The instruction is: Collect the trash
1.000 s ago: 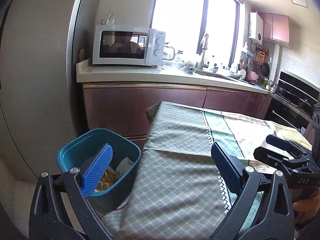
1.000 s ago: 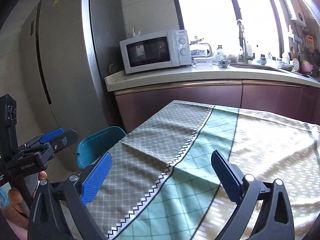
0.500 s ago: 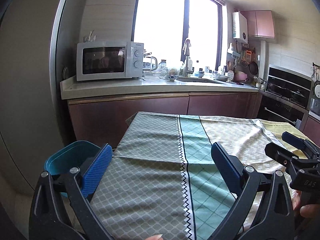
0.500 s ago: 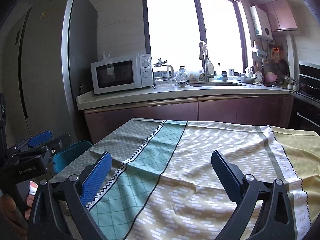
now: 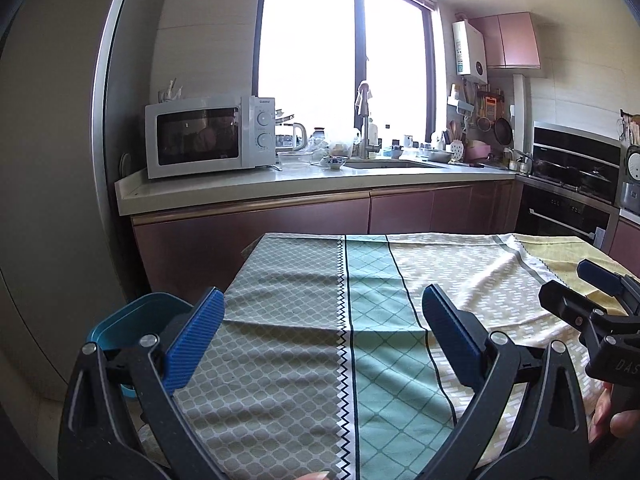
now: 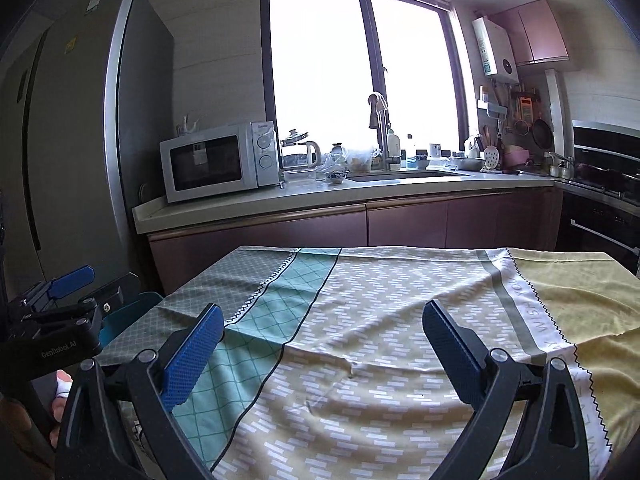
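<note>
- left gripper (image 5: 322, 330) wide apart, nothing between the blue pads (image 5: 195, 339), held over the near part of the tablecloth (image 5: 304, 360)
- right gripper (image 6: 322, 330) also spread wide and empty, above the beige and yellow side of the same cloth
- seen from the right wrist view, left gripper at far left edge, low, beside the table; from the left wrist view, right gripper at far right edge, fingers of a hand (image 5: 616, 420) wrapped under it
- part of a hand (image 6: 60, 396) below the left gripper body in the right wrist view
- teal trash bin (image 5: 132, 326) on the floor just beside the table's left corner, partly hidden behind the left pad; inside not visible from here
- same bin in the right wrist view only as a teal sliver past the left gripper
- no loose trash visible on the cloth; striped cloth with grey, green, beige, yellow bands, a few creases
- beyond the table: maroon cabinets (image 5: 400, 212) under a pale counter (image 5: 240, 188)
- white microwave (image 5: 210, 142) on the counter's left end, tap (image 6: 380, 132) and sink under the bright window (image 6: 360, 60)
- grey fridge (image 6: 72, 140) at left, oven (image 5: 568, 184) at right
</note>
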Tool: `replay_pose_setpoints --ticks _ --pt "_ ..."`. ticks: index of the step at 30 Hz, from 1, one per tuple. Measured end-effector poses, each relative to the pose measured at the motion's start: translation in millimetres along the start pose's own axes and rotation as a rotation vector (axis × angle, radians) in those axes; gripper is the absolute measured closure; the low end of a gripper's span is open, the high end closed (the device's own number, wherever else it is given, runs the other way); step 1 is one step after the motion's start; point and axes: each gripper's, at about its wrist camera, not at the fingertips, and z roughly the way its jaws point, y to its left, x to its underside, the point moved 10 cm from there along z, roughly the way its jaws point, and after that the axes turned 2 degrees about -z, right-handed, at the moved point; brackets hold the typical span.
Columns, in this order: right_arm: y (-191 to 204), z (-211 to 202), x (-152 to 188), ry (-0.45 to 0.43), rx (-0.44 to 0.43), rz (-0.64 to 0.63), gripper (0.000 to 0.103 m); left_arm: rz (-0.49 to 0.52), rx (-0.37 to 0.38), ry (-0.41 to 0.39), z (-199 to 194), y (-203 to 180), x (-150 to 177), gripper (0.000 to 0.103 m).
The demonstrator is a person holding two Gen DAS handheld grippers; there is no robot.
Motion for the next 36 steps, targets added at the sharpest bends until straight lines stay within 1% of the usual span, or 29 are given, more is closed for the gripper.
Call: replay_pose_setpoints --ticks 13,22,36 --pt "-7.7 -0.5 -1.2 -0.002 0.011 0.009 0.007 0.001 -0.003 -0.001 2.9 -4.2 -1.2 0.006" --pt "-9.5 -0.2 -0.6 -0.002 0.016 0.013 0.007 0.009 -0.006 -0.016 4.7 -10.9 -2.7 0.006" --pt "-13.1 0.9 1.6 0.0 0.026 0.022 0.007 0.005 -0.011 -0.012 6.8 -10.1 0.2 0.006"
